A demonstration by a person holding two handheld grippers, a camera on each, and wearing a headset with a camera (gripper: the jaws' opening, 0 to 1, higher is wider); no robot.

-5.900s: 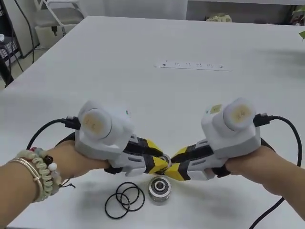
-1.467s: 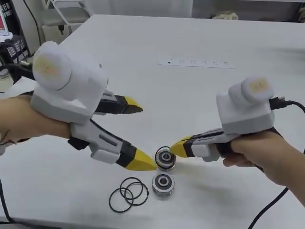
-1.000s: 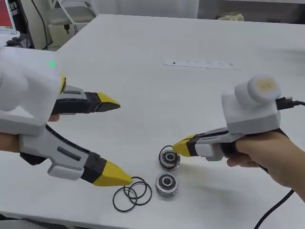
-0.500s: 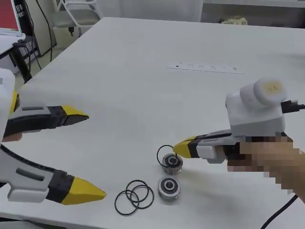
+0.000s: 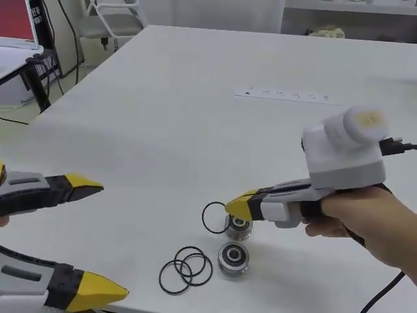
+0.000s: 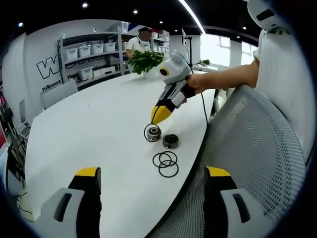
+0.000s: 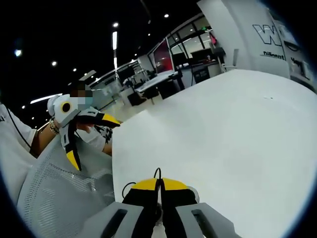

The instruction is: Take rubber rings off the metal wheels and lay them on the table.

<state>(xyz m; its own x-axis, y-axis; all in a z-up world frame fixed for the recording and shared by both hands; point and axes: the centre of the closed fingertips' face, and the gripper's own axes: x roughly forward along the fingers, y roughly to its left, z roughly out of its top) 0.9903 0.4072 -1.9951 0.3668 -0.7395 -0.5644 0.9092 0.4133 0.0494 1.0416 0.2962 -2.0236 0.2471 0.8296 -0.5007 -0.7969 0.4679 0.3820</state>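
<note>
Right gripper: fingers closed, pinching a rubber ring at the upper metal wheel. Second wheel at its 6 o'clock. Three loose rings lie on the bench, 8 o'clock of that wheel. Left gripper: fingers spread wide, holding nothing.

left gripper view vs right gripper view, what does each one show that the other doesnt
Left gripper view: two metal wheels, three loose rings on the white table, and the right hand-held gripper seen from outside.
Right gripper view: that gripper's jaws shut on a rubber ring, with the open left hand-held gripper beyond.
Both: the table and the mesh chair back.
</note>
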